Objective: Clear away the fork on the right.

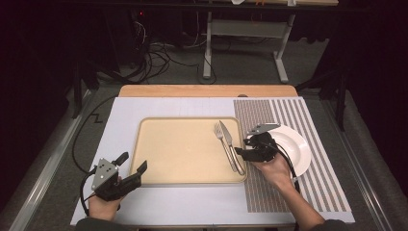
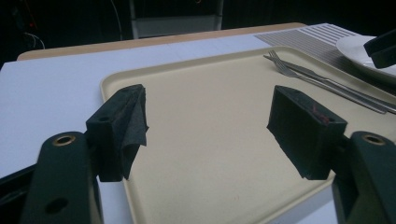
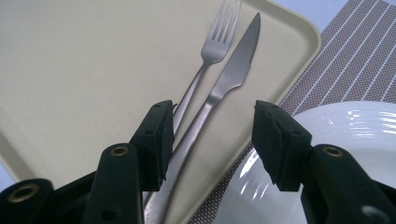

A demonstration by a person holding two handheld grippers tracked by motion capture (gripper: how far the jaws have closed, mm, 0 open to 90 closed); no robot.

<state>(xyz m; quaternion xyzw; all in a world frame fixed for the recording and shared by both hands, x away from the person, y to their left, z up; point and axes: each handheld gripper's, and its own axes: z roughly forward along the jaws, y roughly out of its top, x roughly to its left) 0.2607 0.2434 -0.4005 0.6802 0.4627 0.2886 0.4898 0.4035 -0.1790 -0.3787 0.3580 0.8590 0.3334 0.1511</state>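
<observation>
A beige tray (image 1: 183, 154) lies on the table with a metal fork (image 1: 220, 131) and a knife (image 1: 230, 142) side by side along its right side. My right gripper (image 1: 243, 147) hovers over the handles at the tray's right edge, open. In the right gripper view the jaws (image 3: 212, 126) stand apart above the knife (image 3: 238, 60) handle, beside the fork (image 3: 217, 42), with no pad pressing on either. My left gripper (image 1: 133, 161) rests open at the tray's near left corner, and its jaws (image 2: 210, 112) frame bare tray (image 2: 210, 154).
A white plate (image 1: 294, 147) sits on a striped placemat (image 1: 288, 183) just right of the tray, under my right hand. A white sheet (image 1: 120, 115) covers the table's left and middle. The table's wooden far edge (image 1: 207, 90) borders a floor with cables.
</observation>
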